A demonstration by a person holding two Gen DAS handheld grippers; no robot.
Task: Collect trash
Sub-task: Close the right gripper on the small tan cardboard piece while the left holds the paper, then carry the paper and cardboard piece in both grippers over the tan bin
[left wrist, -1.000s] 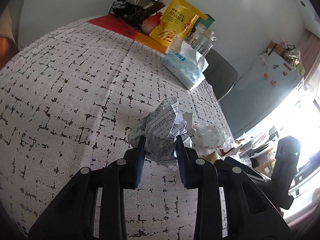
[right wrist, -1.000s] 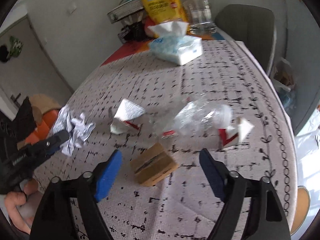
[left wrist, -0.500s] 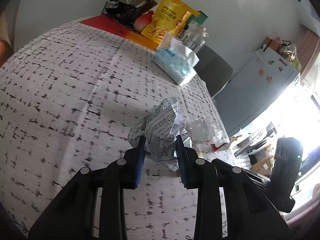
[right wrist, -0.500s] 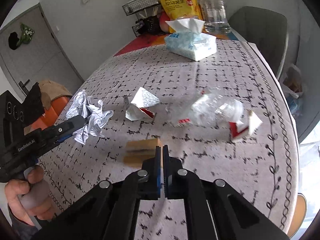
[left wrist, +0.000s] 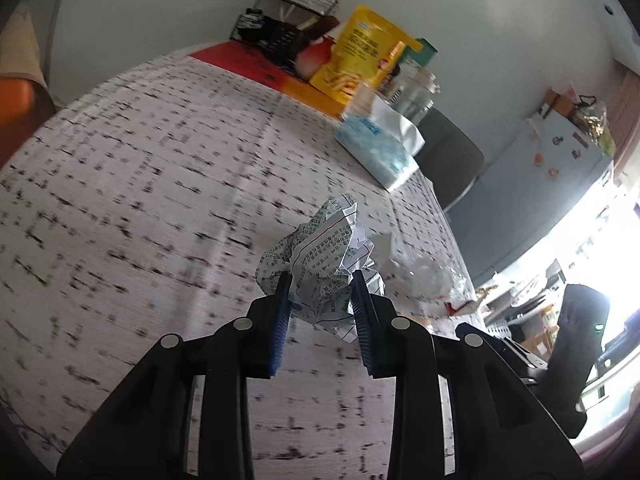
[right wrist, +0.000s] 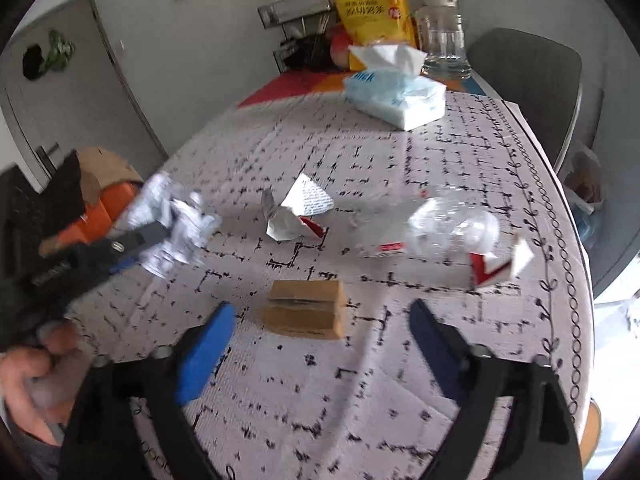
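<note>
My left gripper (left wrist: 320,292) is shut on a crumpled printed paper ball (left wrist: 320,264) and holds it above the table; the same gripper and the ball (right wrist: 172,224) show at the left of the right wrist view. My right gripper (right wrist: 320,320) is open, its blue pads on either side of a small brown cardboard piece (right wrist: 304,314) lying on the tablecloth. Beyond it lie a folded white and red paper scrap (right wrist: 298,212), a crushed clear plastic bottle (right wrist: 448,228) and a red and white carton scrap (right wrist: 500,260).
The round table has a white cloth with black dashes (right wrist: 400,152). At its far side stand a blue tissue pack (right wrist: 396,88), a yellow snack bag (right wrist: 372,4), a glass jar (right wrist: 444,40) and a wire rack (right wrist: 296,4). A grey chair (right wrist: 528,80) stands at the right.
My right gripper was open, shut half a second ago, and is open again around the cardboard piece. My left gripper keeps its hold on the paper ball while its view shifts slightly.
</note>
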